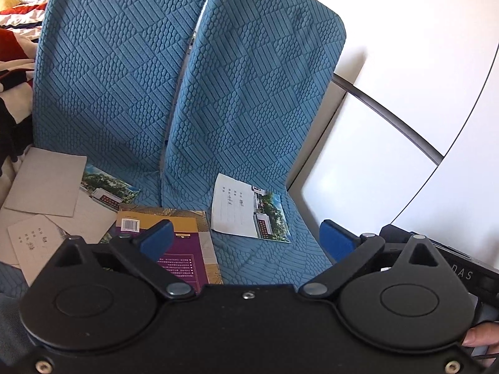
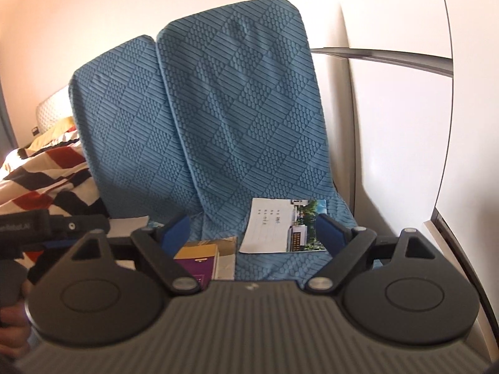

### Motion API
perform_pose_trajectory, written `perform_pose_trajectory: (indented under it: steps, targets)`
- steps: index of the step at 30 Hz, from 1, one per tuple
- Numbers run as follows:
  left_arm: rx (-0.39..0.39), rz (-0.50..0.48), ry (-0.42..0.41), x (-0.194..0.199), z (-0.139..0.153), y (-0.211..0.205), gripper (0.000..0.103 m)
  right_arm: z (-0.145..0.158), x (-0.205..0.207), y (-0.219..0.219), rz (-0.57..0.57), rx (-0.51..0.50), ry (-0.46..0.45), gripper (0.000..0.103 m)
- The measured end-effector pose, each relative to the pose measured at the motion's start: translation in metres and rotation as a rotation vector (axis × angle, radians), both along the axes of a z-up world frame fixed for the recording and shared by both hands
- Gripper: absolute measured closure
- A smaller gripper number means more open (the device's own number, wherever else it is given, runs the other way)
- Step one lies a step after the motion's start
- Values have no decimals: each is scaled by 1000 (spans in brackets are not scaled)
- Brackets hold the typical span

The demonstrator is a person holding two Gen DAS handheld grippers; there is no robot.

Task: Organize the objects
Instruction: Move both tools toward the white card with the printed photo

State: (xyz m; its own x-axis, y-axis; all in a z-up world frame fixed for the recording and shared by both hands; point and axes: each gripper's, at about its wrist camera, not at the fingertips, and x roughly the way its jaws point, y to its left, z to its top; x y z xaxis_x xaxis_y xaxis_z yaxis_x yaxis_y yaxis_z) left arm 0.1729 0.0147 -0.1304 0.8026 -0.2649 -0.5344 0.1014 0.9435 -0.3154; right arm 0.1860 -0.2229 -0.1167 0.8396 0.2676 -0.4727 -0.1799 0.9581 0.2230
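- The notebook (image 1: 249,210) lies on the blue seat (image 1: 274,261), against the backrest.
- Left gripper (image 1: 246,238) points down at it, fingers wide apart, empty.
- Right gripper (image 2: 254,229) likewise, fingers apart; one finger (image 2: 332,230) hides the notebook's edge.
- The book (image 1: 187,249) is partly hidden.

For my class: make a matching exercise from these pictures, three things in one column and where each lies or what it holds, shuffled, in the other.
Things:
1. purple and yellow book
2. grey card
3. photo notebook

Places or states:
A. alone on the right blue seat
B. on the paper pile at far left
C. lying flat between the two seats

Pairs: 1-C, 2-B, 3-A
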Motion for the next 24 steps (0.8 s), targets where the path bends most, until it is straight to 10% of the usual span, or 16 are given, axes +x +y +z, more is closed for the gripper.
perform_pose_trajectory:
  steps: [24]
  targets:
    - [14,-85,112,115,-46,-31,4,-60,81,-36,-68,40,144,15]
